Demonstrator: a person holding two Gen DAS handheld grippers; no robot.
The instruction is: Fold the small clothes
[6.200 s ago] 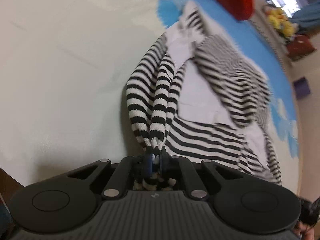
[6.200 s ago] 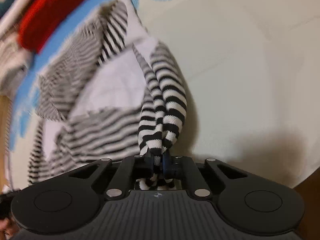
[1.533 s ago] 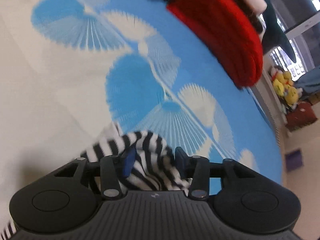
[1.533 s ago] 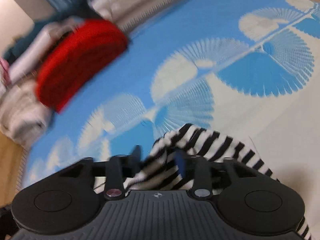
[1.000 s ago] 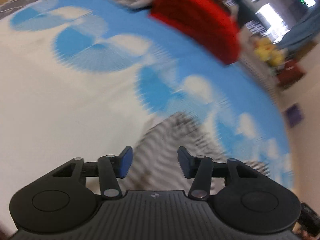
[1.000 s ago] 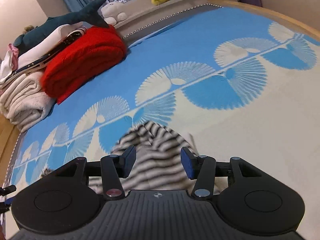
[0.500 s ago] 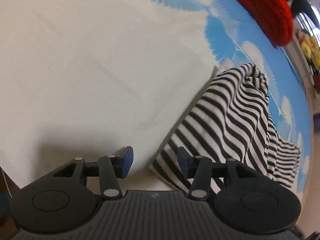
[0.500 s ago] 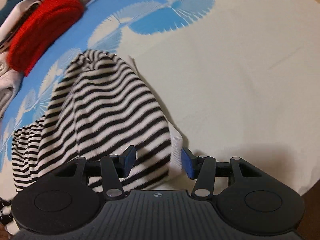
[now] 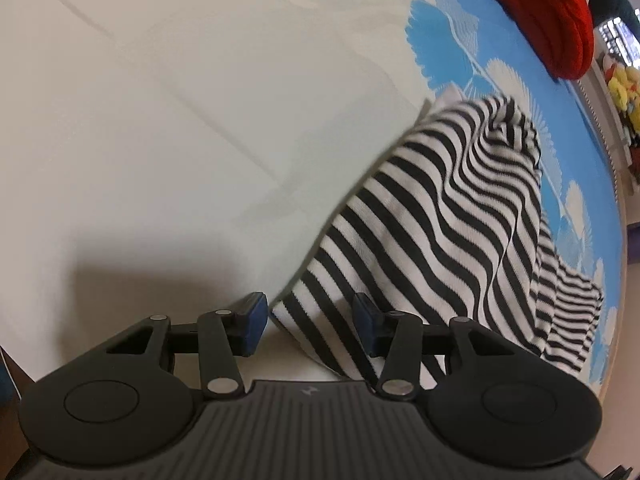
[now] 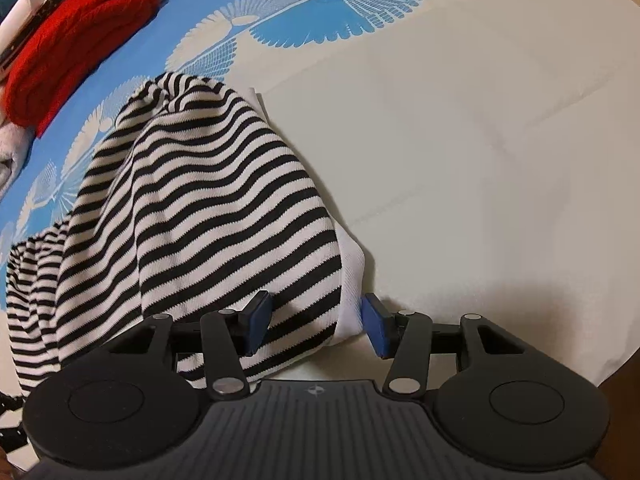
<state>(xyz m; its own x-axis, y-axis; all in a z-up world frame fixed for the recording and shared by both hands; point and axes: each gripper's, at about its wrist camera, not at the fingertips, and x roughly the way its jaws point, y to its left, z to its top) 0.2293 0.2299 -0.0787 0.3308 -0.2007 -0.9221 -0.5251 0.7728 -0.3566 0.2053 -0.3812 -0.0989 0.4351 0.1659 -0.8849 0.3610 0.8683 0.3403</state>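
A black-and-white striped small garment (image 9: 440,220) lies folded in a heap on the cream part of the bed cover (image 9: 160,140). In the left wrist view its near corner lies between the fingers of my left gripper (image 9: 308,322), which stands open. The left pad is clear of the cloth and the right pad lies over it. In the right wrist view the striped garment (image 10: 200,200) fills the gap of my right gripper (image 10: 316,322), with a white inner layer by the right pad. Those jaws also stand apart, not squeezing the cloth.
A folded red knit (image 9: 540,12) (image 10: 68,40) lies at the far side on the blue fan-patterned area (image 10: 320,12). Pale folded laundry (image 10: 8,148) sits beside it, and plush toys (image 9: 624,84) are beyond. The bed's edge (image 10: 624,380) runs close behind my right gripper.
Both grippers, earlier shut on the garment's striped sleeves, have let go. Over the last second they tipped downward and sank to the garment's near edge, which now lies between their fingers.
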